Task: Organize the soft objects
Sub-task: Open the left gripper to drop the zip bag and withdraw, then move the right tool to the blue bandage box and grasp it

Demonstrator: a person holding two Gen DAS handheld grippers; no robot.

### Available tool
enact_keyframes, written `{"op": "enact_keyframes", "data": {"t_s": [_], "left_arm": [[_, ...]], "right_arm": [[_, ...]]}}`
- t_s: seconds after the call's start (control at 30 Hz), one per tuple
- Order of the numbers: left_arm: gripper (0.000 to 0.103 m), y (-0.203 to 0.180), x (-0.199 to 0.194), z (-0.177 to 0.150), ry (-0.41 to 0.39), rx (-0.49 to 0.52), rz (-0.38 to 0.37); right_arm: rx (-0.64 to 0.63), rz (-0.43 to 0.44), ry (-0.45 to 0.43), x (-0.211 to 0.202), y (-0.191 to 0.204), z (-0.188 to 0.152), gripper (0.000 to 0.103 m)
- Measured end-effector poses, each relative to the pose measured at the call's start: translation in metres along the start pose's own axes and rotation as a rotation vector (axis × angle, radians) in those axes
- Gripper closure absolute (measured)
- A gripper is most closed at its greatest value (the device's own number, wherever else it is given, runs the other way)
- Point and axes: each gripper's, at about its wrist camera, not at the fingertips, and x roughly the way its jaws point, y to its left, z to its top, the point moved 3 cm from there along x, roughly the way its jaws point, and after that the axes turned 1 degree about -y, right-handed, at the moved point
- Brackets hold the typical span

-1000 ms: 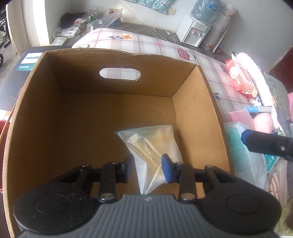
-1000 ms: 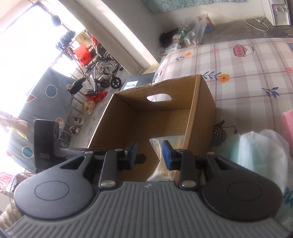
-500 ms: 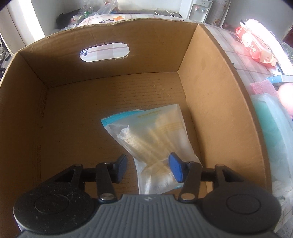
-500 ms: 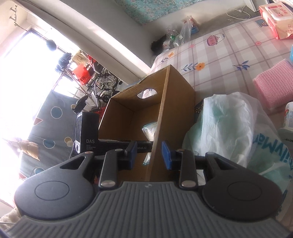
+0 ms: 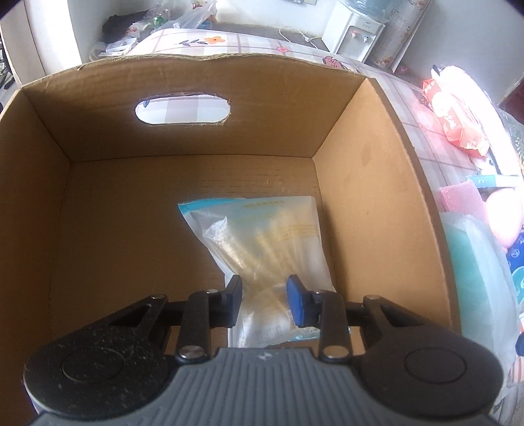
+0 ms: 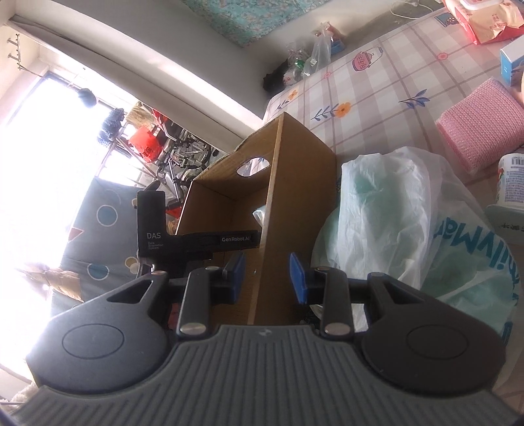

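An open cardboard box (image 5: 376, 196) stands on the patterned tablecloth. On its floor, towards the right wall, lies a clear zip bag (image 5: 278, 236) with pale yellow contents. My left gripper (image 5: 264, 303) hangs inside the box just above the bag's near end. Its jaws are closing with a narrow gap, and the pads do not press on the bag. My right gripper (image 6: 267, 278) is outside the box (image 6: 294, 196) by its near right corner, open and holding nothing. In the right wrist view only a sliver of the zip bag (image 6: 260, 216) shows.
A white plastic bag (image 6: 393, 213) with green contents lies against the box's right side. Beyond it are a pink cloth (image 6: 475, 131), a white tub (image 6: 511, 186), a blue-and-white carton (image 6: 511, 62) and a red-and-white wipes pack (image 5: 455, 114). A water dispenser (image 5: 353, 29) stands behind the table.
My left gripper dropped into the box, spread its jaws over the zip bag, then narrowed them again; the bag lies on the box floor. My right gripper swung right, to the box's outer corner.
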Motion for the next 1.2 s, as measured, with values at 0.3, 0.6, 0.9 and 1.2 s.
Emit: {"op": "enact_keyframes", "data": {"t_s": [0.3,0.6,0.9,1.2], "left_arm": [[0.072,-0.007,0.015,0.036,-0.054,-0.046,0.019],[0.07,-0.006,0.019,0.047,-0.083,-0.099,0.019],[0.048,-0.001,-0.01,0.041,-0.144,-0.125,0.029],[0.031,-0.002,-0.092,0.028,-0.304,-0.089,0.03]], "right_arm": [[0.028,-0.007,-0.024,-0.008,-0.013,0.007,0.072],[0.047,-0.022,-0.036,-0.015,-0.024,0.007,0.072],[0.042,-0.033,-0.112,-0.048,-0.028,0.003,0.064],[0.081,-0.075,-0.226,-0.089,-0.055,-0.008,0.062]]}}
